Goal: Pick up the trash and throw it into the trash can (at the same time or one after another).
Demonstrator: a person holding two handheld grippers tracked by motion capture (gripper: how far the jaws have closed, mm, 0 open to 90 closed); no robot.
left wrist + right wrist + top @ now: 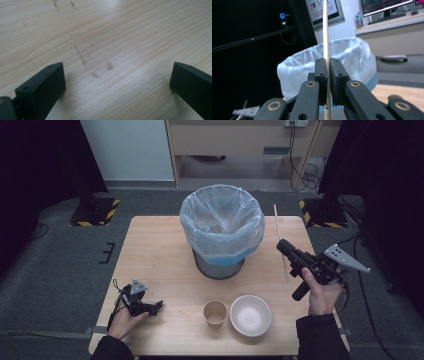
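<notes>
Nearest the high camera, two dark sleeves come in from the bottom edge, each hand carrying a black two-jaw gripper. Between them, close to the front edge of the pale wooden surface point(160, 245), stand a small brown paper cup point(215, 312) and, just to its right, a white round paper bowl point(250, 314); the two are close together but apart, and both stand upright.

Right gripper point(283, 246) is lifted above the right side of the surface, pointing toward the far left. Its jaws are pressed almost fully together on a thin, light wooden stick point(326, 37). In the right gripper view the stick runs straight up between the two pads and passes out of the top of the picture, with a short end showing below the pads. In the high view the stick point(279, 232) reads as a long pale line along the right part of the surface, crossing the jaw tips.

Beyond the stick sits a round grey waste bin lined with a translucent, bluish-white plastic bag point(222, 227), at the middle of the far half of the surface. The bag is folded over the rim.

Left gripper point(117, 82) rests low at the near left corner of the surface. Its jaws stand wide apart with nothing between them, only bare wood grain with a few faint dark marks.
</notes>
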